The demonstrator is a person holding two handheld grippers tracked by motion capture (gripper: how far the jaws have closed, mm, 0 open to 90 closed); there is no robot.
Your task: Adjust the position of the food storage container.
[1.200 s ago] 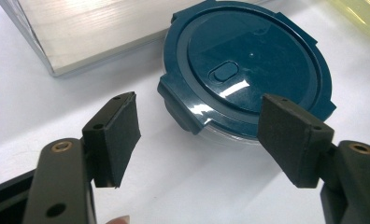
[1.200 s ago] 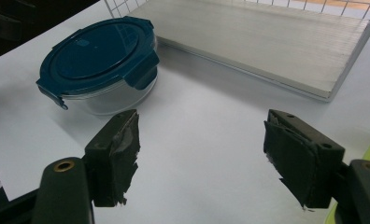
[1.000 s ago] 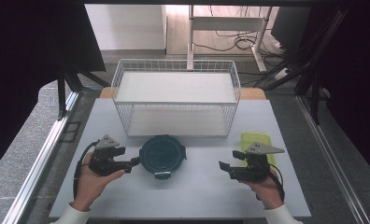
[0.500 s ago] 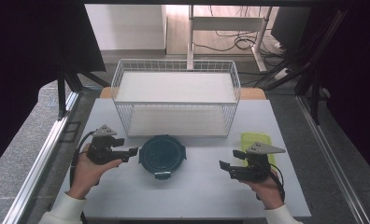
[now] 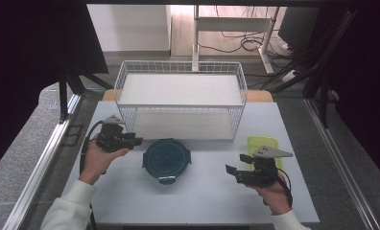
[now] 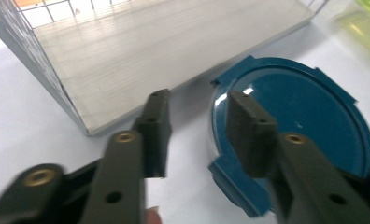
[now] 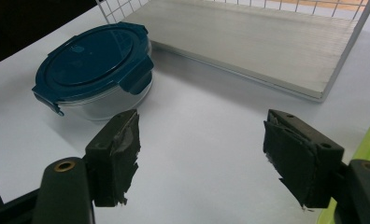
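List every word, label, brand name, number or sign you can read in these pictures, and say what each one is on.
There is none to read.
The blue lid of the round container: plain, no print or embossed text visible.
The white wire rack and its shelf boards: no label.
The yellow-green lid by the right gripper: no marking visible.
The left gripper jaws: only screws and holes, no writing.

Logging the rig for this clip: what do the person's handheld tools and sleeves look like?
Each hand carries a black two-jaw tool: the left tool and the right tool. Each is topped by a grey three-cornered plate and trails a black cable. In the gripper views the jaws are flat black bars with brass-coloured rivets and dark rectangular pads, which look worn on the right tool. The sleeves are white.
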